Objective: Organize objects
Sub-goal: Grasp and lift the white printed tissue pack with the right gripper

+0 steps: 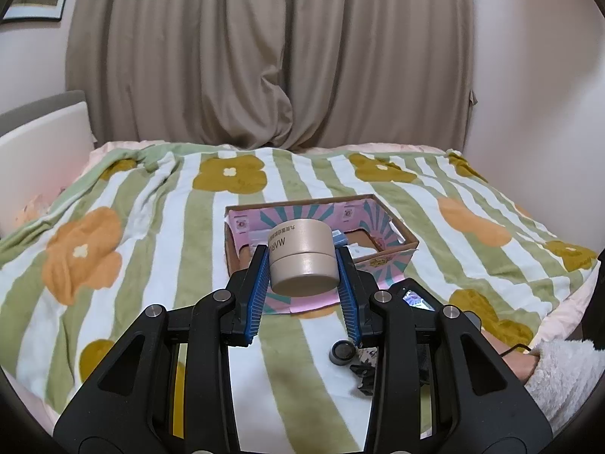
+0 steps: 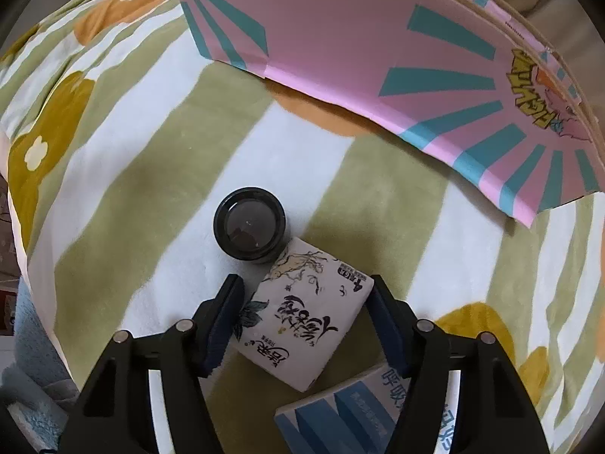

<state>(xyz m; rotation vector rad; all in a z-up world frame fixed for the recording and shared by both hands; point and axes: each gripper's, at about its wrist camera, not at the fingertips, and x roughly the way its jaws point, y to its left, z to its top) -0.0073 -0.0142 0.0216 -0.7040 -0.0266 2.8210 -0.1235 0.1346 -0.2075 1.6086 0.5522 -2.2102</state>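
My left gripper (image 1: 302,253) is shut on a beige round jar (image 1: 302,261), held tilted in the air in front of the open pink-and-teal cardboard box (image 1: 393,227) on the bed. In the right wrist view my right gripper (image 2: 306,282) points down at the blanket. A white tissue pack (image 2: 302,314) with black calligraphy lies skewed between its blue pads, which touch the pack's left edge and its right corner. A small black round jar (image 2: 249,223) stands just beyond the pack, touching its far corner.
A blue-and-white packet (image 2: 340,408) lies under my right fingers, near the pack. The box's pink flap (image 2: 340,38) lies flat on the striped flower blanket (image 2: 113,189). A hand in a fluffy white sleeve (image 1: 567,370) is at the right. Curtains hang behind the bed.
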